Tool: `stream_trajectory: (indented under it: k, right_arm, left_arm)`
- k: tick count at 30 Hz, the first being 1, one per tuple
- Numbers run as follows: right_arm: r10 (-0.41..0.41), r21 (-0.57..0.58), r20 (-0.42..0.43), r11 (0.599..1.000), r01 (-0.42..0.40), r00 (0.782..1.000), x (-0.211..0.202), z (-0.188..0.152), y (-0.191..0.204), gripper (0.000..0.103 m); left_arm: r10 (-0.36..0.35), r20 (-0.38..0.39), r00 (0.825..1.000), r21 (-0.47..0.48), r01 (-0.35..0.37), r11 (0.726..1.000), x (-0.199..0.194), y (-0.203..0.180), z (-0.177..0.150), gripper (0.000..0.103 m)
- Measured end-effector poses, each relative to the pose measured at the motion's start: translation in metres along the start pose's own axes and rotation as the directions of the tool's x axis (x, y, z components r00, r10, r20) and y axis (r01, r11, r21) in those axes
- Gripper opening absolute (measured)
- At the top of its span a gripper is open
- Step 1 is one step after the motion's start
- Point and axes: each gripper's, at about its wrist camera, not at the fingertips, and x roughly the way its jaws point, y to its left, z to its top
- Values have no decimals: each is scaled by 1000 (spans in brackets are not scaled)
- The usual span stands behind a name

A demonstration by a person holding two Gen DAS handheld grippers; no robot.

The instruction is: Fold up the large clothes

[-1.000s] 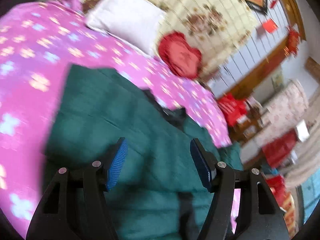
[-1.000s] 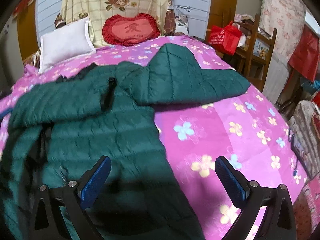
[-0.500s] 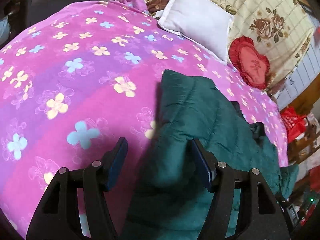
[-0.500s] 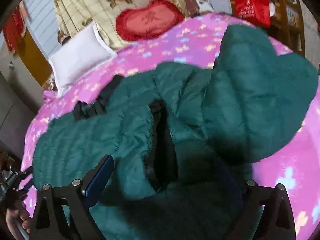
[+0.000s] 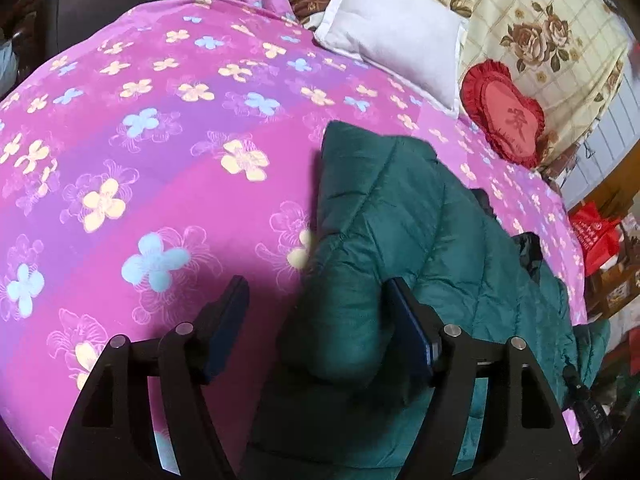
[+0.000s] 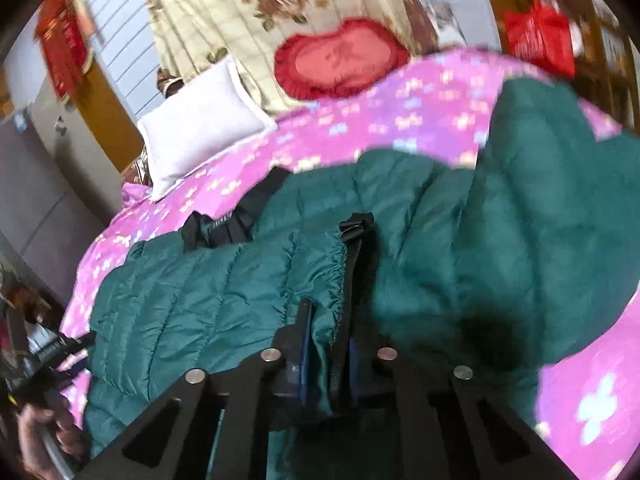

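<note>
A dark green quilted jacket (image 5: 400, 220) lies spread on a pink flowered bedspread (image 5: 160, 160). My left gripper (image 5: 316, 320) is at the jacket's left edge, its jaws opening. A rolled fold of green fabric sits between them against the right pad, and the left pad is clear of it. In the right wrist view my right gripper (image 6: 328, 320) is shut on the jacket (image 6: 200, 300) at its front edge, beside the black zip band (image 6: 354, 264). A hand (image 6: 48, 420) holding the other gripper shows at the lower left.
A white pillow (image 5: 392, 36) and a red heart cushion (image 5: 508, 120) lie at the head of the bed, against a flowered cream cloth (image 5: 552, 28). A red bag (image 5: 596, 232) and wooden furniture stand past the bed's far side. Bare bedspread stretches left of the jacket.
My right gripper swung over the jacket and went from wide open to shut on its front edge. The left gripper moved from above the jacket to its left edge, its jaws a little wider.
</note>
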Motion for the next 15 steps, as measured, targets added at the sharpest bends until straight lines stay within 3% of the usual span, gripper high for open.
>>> stream_trajectory:
  k: [3,9,14,15]
  right_arm:
    - [-23,-38,17,999,24,1000,-9,6,-1,11]
    - [-108,-68,66,991,112,992,-17,24,-29,11]
    - [14,-22,-67,1000,-16,998,16,17,-58,11]
    - [31,-4,-79,999,-32,996,20,16,-61,11]
  left_arm:
    - [-9,45,999,16,8,1000,-8,-4,1,71]
    - [-97,68,993,63,93,994,-12,-20,6,71]
    - [-111,118,987,248,79,965,-12,-59,9,70]
    - [-105,126,987,293,64,954,-10,-68,10,63]
